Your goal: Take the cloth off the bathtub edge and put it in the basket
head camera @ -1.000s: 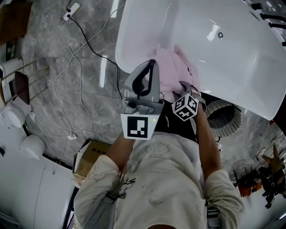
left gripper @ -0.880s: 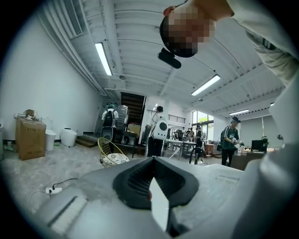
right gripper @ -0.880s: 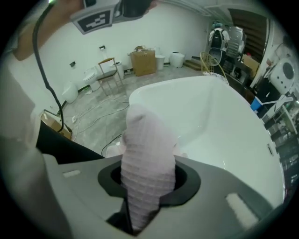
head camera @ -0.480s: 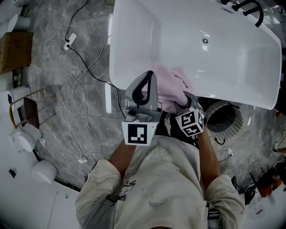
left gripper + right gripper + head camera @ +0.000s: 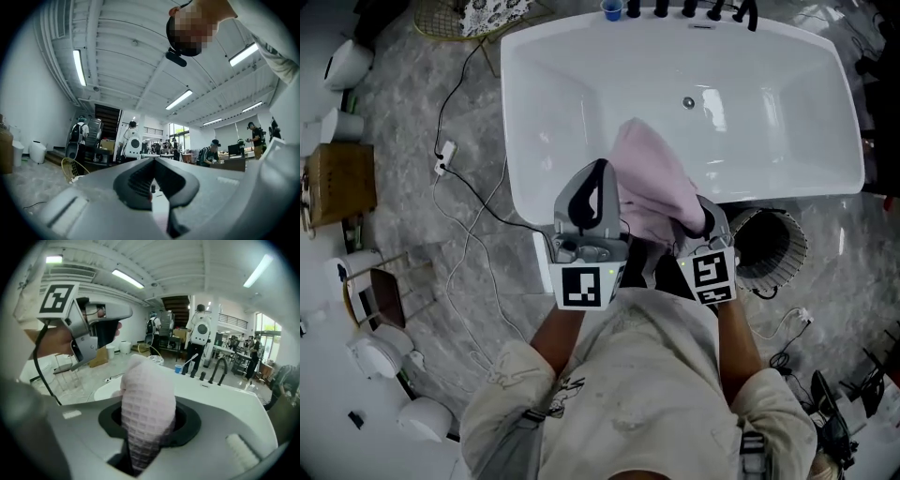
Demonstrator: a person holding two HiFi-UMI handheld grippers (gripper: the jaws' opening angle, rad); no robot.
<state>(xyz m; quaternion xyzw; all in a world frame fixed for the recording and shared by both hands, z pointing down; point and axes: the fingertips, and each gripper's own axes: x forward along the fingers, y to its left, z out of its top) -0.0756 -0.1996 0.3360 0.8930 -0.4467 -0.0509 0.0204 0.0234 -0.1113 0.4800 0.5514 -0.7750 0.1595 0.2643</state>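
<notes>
The pink waffle cloth [image 5: 649,183] hangs bunched from my right gripper [image 5: 689,223], over the near rim of the white bathtub [image 5: 534,187]. In the right gripper view the cloth [image 5: 147,399] fills the gap between the jaws of the right gripper [image 5: 146,432], which is shut on it. My left gripper [image 5: 600,169] stands just left of the cloth with its jaws together and nothing in them. In its own view the left gripper [image 5: 152,187] points up at the ceiling. The dark ribbed basket [image 5: 772,246] sits on the floor by the tub's near right side, to the right of my right gripper.
Black taps [image 5: 689,9] and a blue cup [image 5: 612,9] line the tub's far rim. Cables [image 5: 478,216] trail over the grey floor on the left, near a cardboard box [image 5: 337,183] and a chair [image 5: 380,291]. People stand far off in the hall.
The cloth has come up off the tub rim and now hangs bunched from the right gripper. The head view has shifted, so the whole tub shows.
</notes>
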